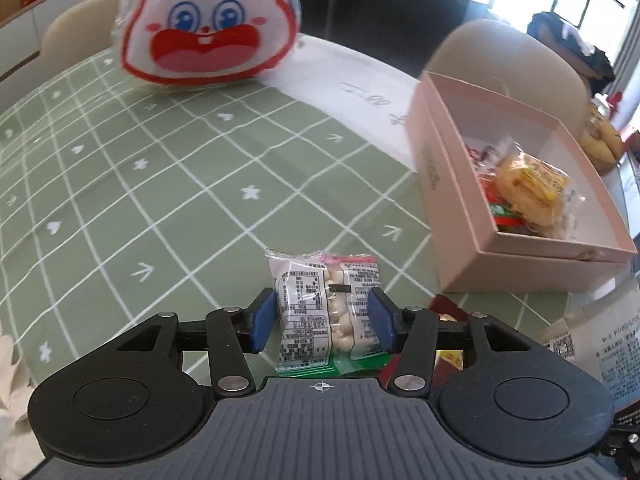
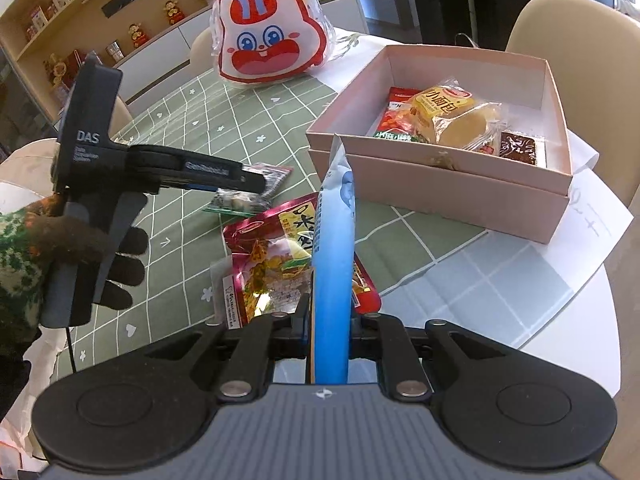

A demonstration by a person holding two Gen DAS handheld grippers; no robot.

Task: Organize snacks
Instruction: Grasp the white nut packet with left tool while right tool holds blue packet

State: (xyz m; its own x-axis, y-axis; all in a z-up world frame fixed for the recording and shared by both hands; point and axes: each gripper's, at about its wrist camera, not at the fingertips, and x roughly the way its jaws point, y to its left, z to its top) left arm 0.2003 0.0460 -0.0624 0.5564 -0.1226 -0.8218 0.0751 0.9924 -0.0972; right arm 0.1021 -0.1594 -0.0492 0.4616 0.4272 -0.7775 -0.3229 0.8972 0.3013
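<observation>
My left gripper (image 1: 322, 320) is shut on a small clear packet of pale nuts (image 1: 328, 312), held just above the green checked tablecloth (image 1: 160, 184); from the right wrist view the same gripper (image 2: 256, 188) holds the packet (image 2: 240, 200) left of the box. My right gripper (image 2: 330, 328) is shut on a tall blue-and-white snack packet (image 2: 334, 264), standing on edge. The open pink box (image 2: 440, 184) lies ahead to the right with a bread packet (image 2: 452, 114) and other snacks inside; it also shows in the left wrist view (image 1: 452, 216). A red foil snack bag (image 2: 272, 256) lies on the cloth under the blue packet.
A big rabbit-face bag (image 2: 272, 44) stands at the table's far side, also in the left wrist view (image 1: 208, 32). Beige chairs (image 2: 576, 28) ring the round table. White paper (image 2: 580, 232) lies under the box. Shelves with figurines (image 2: 136, 34) line the back wall.
</observation>
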